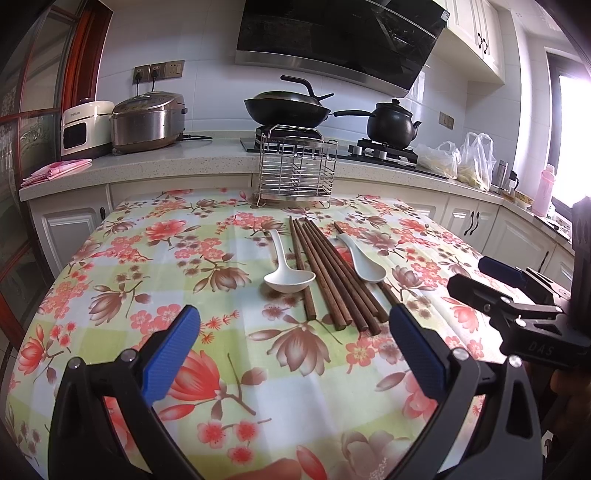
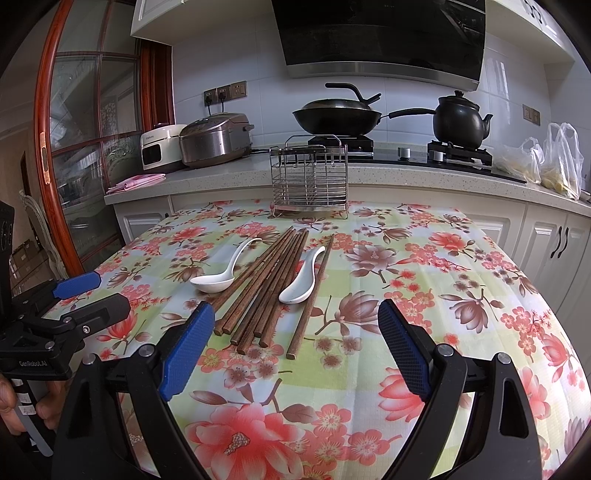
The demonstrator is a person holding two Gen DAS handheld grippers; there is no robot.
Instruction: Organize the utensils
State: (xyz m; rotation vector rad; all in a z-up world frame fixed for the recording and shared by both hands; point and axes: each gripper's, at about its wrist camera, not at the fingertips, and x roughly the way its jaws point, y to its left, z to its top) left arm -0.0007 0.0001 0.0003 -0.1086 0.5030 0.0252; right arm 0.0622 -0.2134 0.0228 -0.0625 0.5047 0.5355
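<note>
Left wrist view: both hand-held grippers wide, empty.
Left hand-held gripper (image 1: pixel 295 350) and right hand-held gripper (image 2: pixel 295 347) near chopsticks (image 1: pixel 325 273); wire rack (image 1: pixel 297 170) far on worktop (image 1: pixel 147 258).

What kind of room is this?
Most likely a home kitchen: a black wok sits on a gas stove under a dark range hood, with a silver rice cooker on the speckled stone counter.

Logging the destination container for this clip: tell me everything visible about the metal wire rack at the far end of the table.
The wire rack is a shiny, steel-looking basket of thin vertical and horizontal bars, boxy, with a raised loop at its back left corner and a strip of small hooks along the top front. It stands upright on the flowered tablecloth at the table's far edge, just before the counter. It looks empty. Nothing touches it; the chopsticks lie short of its base.
</note>
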